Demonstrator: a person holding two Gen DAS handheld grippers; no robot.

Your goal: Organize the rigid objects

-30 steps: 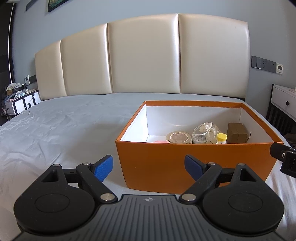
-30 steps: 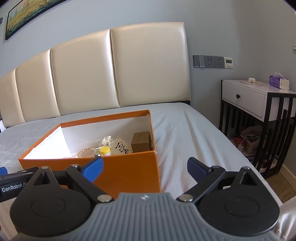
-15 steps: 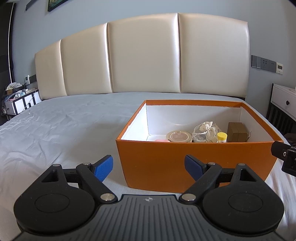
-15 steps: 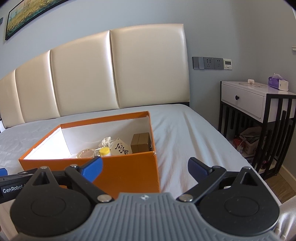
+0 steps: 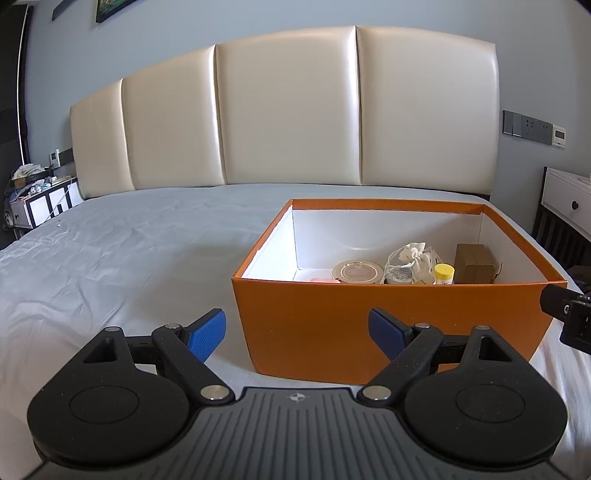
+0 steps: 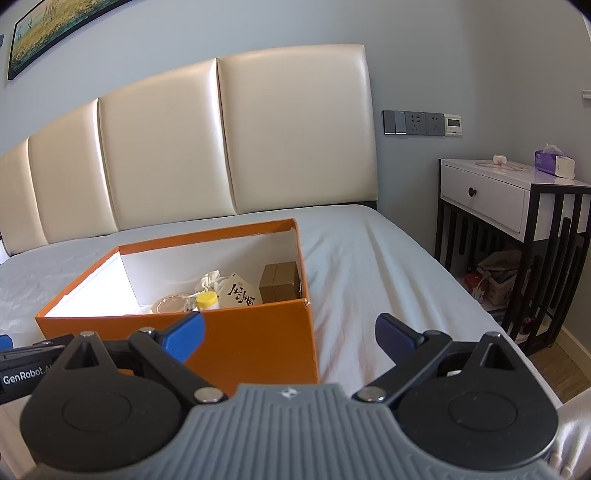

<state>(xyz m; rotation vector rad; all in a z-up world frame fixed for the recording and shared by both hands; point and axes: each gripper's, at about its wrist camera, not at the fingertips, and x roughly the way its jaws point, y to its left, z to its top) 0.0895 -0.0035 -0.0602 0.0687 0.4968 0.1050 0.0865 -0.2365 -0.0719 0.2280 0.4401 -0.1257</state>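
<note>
My left gripper [image 5: 296, 334] hung spread, nothing between its blue pads [image 5: 206, 334], low over the bed [image 5: 110, 266] and just short of the orange box [image 5: 388, 321]. My right gripper [image 6: 290, 334] was spread too and held nothing; the box's near right corner stood between its pads [image 6: 183, 332]. The box's front wall blocked the straight line from both grippers to what lay inside, and hid the lower part of each thing.

The other gripper's black body edged into each view: at the right edge [image 5: 569, 317] of the left camera, at the left edge [image 6: 26, 363] of the right camera.

Count inside the box, all toward its right half:
- one round tin [image 5: 357, 272] with a pale pink lid, lying flat
- one white drawstring pouch [image 5: 408, 258], just right of the tin
- one small bottle with a yellow cap [image 5: 443, 273], upright
- one brown box [image 5: 474, 263] against the right wall
- one cream packet with black writing [image 6: 241, 294], leaning between the bottle and the brown box
- one pink thing [image 5: 325, 280] left of the tin, mostly hidden; could not tell what it was

One orange box, open, white inside, sat on a wrinkled grey sheet. Cream padded headboard [image 5: 288, 110] behind, four panels counted. Grey wall with a switch panel [image 6: 421, 123]. White nightstand [image 6: 491, 195] with one drawer on a black frame to the right of the bed; a purple tissue box [image 6: 554, 162] on top. One framed picture [image 6: 55, 33] up on the wall.
</note>
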